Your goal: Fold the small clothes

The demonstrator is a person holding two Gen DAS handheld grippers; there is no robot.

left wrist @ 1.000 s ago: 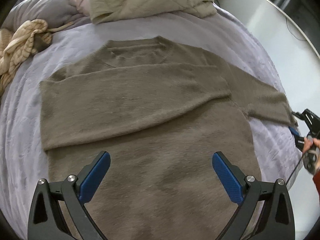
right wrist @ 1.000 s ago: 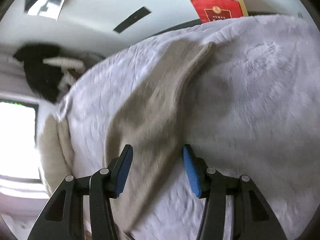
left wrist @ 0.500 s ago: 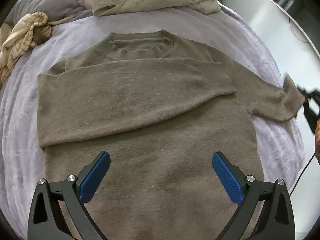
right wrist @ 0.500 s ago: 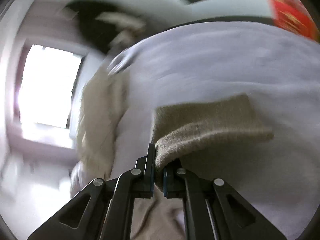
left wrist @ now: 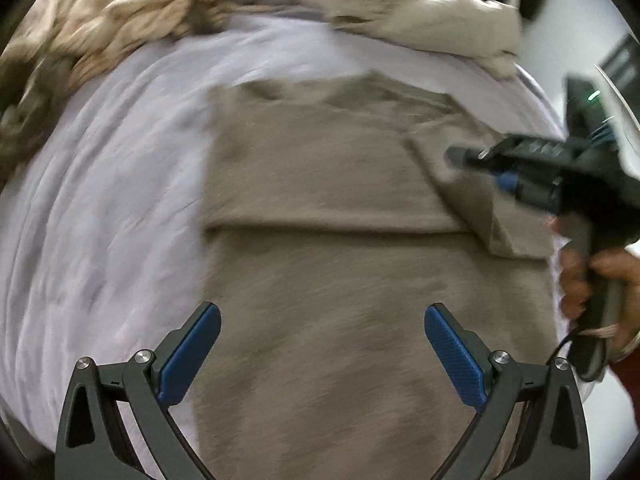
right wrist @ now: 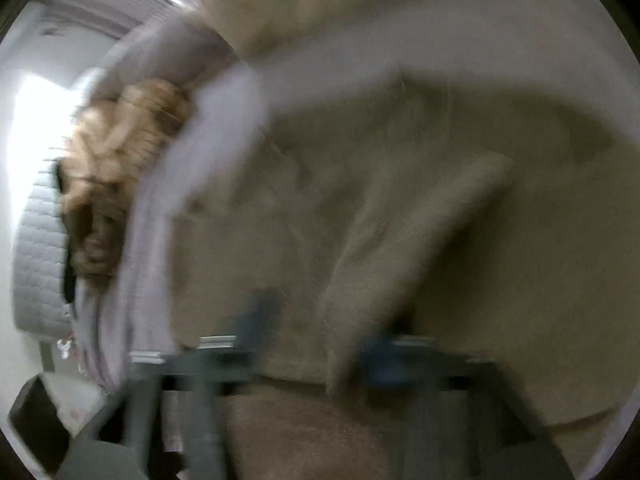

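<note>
A taupe knit sweater (left wrist: 320, 184) lies flat on the lavender bed cover (left wrist: 120, 160), with one sleeve folded across the chest. The other sleeve (left wrist: 472, 200) is turned in over the sweater's right side. My left gripper (left wrist: 322, 344) hovers open above the lower body of the sweater, holding nothing. My right gripper (left wrist: 456, 156), held by a hand (left wrist: 600, 276), hangs over that turned-in sleeve. In the blurred right wrist view its jaws stand apart, right gripper (right wrist: 320, 336), and the sleeve (right wrist: 400, 240) stretches out ahead between them.
A tan striped cloth (left wrist: 132, 28) is bunched at the far left of the bed. A cream quilted garment (left wrist: 420, 12) lies beyond the sweater's collar. The bed's edge runs down the right side, behind the hand.
My right gripper carried the sleeve cuff inward over the sweater and its jaws went from shut on the cuff to apart. The left gripper view swung toward the sweater's right side.
</note>
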